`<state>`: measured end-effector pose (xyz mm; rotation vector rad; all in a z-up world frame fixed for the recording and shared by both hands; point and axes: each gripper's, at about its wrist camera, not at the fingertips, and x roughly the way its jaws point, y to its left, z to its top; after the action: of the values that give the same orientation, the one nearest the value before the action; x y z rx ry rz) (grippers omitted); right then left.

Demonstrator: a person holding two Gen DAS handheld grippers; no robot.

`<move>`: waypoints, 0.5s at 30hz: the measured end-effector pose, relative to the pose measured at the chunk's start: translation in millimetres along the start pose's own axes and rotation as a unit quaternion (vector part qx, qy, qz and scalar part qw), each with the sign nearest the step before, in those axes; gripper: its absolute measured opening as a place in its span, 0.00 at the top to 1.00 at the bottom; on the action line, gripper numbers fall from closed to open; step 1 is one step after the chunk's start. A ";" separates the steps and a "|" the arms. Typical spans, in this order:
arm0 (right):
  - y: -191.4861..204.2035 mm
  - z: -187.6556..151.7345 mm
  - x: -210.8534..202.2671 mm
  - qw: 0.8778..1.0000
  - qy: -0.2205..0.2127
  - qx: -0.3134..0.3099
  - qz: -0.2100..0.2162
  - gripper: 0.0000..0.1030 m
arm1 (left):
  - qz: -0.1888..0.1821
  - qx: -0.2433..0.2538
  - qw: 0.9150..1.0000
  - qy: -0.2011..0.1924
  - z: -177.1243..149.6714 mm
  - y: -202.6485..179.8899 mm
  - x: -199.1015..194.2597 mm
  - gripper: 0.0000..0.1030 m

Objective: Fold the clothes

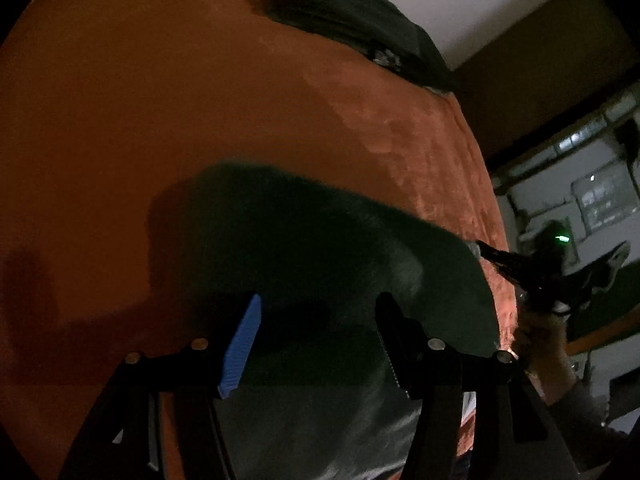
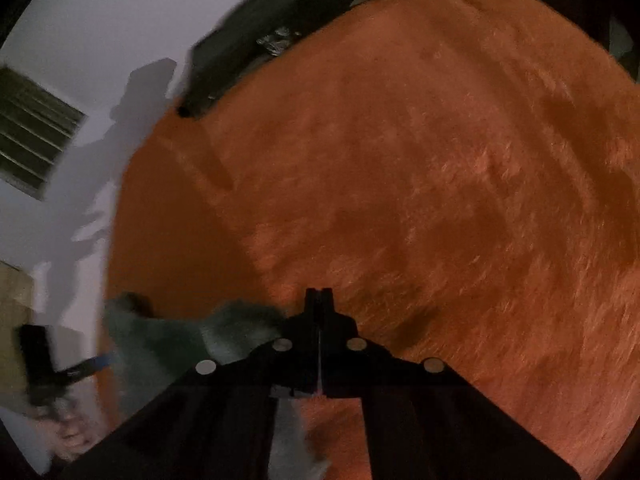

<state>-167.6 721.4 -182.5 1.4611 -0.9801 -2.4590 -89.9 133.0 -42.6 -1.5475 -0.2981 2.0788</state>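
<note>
- The left gripper (image 1: 316,320) stands with its jaws apart, a blue pad (image 1: 242,350) on one finger and a black toothed pad on the other; nothing is pinched between them, and the dark green garment (image 1: 320,240) lies under and beyond the gap
- The right gripper (image 2: 319,300) has its jaws pressed together; whether a fold of cloth is caught between the tips cannot be told, though grey-green cloth (image 2: 240,328) bunches just beside its left finger and shows below between the arms
- In the left wrist view the right gripper (image 1: 492,256) reaches the garment's right edge, near the side edge of the bed
- The garment sits on the near part of the orange blanket (image 1: 120,120), its far edge rounded and its left edge casting a shadow
- Beyond and to the left of the garment the blanket lies open, a broad stretch of fuzzy orange
- A pile of dark clothes (image 1: 344,16) sits at the far edge against the pale wall (image 1: 460,0), well apart from both grippers
- In the right wrist view the blanket (image 2: 440,160) spreads wide ahead and to the right, its left border meeting the wall (image 2: 100,20), where shadows fall beside a louvred vent (image 2: 32,128)
</note>
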 end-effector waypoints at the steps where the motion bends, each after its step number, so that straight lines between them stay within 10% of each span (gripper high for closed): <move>1: 11.7 -4.0 -10.7 1.000 -0.003 -0.016 0.012 0.98 | 0.002 0.010 1.000 0.000 4.3 -7.5 4.5 0.40; 7: 119.7 -56.9 -41.5 0.986 0.014 -0.159 0.056 0.92 | 0.065 0.034 0.997 0.003 31.5 -24.5 58.7 0.39; 11: 126.3 -84.9 10.5 0.987 0.080 -0.137 -0.013 0.92 | 0.095 0.040 0.995 0.004 44.1 -6.7 84.2 0.37; 15: 117.1 -94.5 29.6 0.982 0.060 -0.166 -0.070 1.00 | 0.091 0.047 0.995 -0.007 35.4 -13.9 54.4 0.37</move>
<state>-130.9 573.3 -167.1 1.5811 -0.4310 -2.4415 -130.4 178.2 -69.4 -1.5546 -0.0637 2.2092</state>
